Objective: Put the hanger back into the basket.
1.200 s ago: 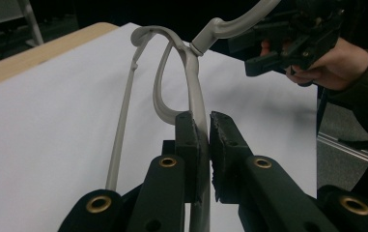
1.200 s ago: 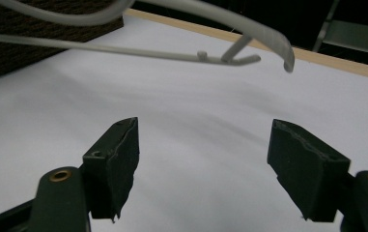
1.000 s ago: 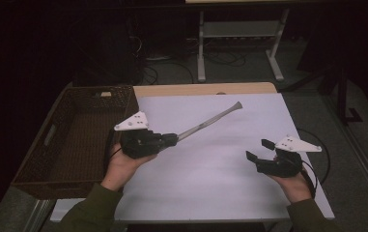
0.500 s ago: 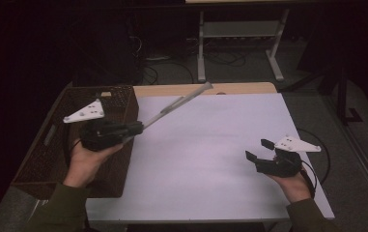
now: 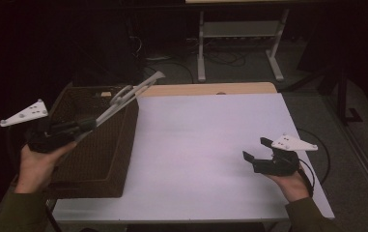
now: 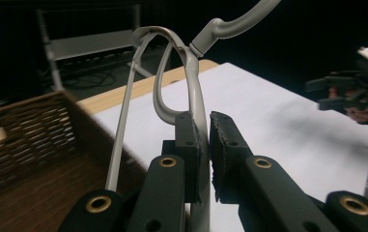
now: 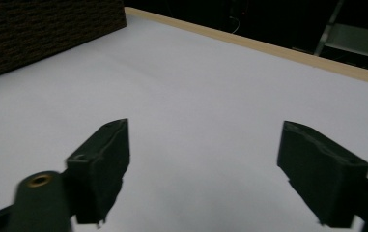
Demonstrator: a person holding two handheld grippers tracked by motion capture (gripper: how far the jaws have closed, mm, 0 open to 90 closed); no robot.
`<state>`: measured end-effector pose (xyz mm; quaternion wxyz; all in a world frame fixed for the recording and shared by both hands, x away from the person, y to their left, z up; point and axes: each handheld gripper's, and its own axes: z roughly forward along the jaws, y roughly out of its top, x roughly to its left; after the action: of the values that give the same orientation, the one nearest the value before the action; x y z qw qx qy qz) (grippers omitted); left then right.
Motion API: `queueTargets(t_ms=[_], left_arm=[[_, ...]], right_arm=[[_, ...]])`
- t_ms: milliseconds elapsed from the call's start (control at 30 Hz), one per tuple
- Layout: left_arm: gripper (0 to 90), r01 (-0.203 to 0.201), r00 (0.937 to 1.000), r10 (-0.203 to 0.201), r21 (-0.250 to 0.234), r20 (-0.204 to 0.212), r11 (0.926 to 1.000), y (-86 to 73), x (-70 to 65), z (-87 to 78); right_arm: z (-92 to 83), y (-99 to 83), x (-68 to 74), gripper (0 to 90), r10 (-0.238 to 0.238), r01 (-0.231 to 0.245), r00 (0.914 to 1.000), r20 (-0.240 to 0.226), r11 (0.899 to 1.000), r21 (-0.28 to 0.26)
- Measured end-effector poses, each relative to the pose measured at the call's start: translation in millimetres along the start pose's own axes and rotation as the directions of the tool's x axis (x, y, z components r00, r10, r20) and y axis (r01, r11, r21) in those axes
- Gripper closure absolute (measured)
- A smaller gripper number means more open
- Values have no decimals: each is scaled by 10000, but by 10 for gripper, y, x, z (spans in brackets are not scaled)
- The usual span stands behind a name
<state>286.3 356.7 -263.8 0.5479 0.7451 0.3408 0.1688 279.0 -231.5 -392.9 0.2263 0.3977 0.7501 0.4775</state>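
White counter (image 5: 205, 140) in a dark room — left claw (image 5: 82, 126) clamps a grey utensil (image 5: 123, 96) above the wicker basket (image 5: 104, 159); right claw (image 5: 258, 151), near right, has just been opening, nothing between its jaws.

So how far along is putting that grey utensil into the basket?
Picked up already: the left gripper is shut on the grey utensil, off the white table. In hand: it is held tilted above the wicker basket. Left: lowering it in and letting go. The right gripper rests open and empty.
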Motion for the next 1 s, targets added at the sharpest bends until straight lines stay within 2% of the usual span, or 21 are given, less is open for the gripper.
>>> queueTargets(t_ms=[167,333,467,600,733,1000], left_arm=[[833,102,9987,-99,63,-498,9999,-33,134,-234],[832,229,9959,-211,193,-878,9996,-104,249,-449],[832,361,9932,-313,409,-1126,9985,-190,334,-552],[832,513,9908,-442,528,-1278,9973,-273,417,-599],[832,687,9910,-606,648,-1190,9955,-345,472,-589],[831,606,9925,-449,1386,-1134,9885,-415,573,-467]], right_arm=[[12,42,32,59,-184,185,9998,115,9998,-41],[19,45,39,55,-180,179,9996,197,9998,20],[24,36,28,56,-113,112,9996,244,9999,76],[34,35,10,56,-203,201,9993,304,9998,71],[40,36,9,56,-300,298,9990,334,9995,66],[40,31,3,58,-180,175,9992,369,9998,126]])
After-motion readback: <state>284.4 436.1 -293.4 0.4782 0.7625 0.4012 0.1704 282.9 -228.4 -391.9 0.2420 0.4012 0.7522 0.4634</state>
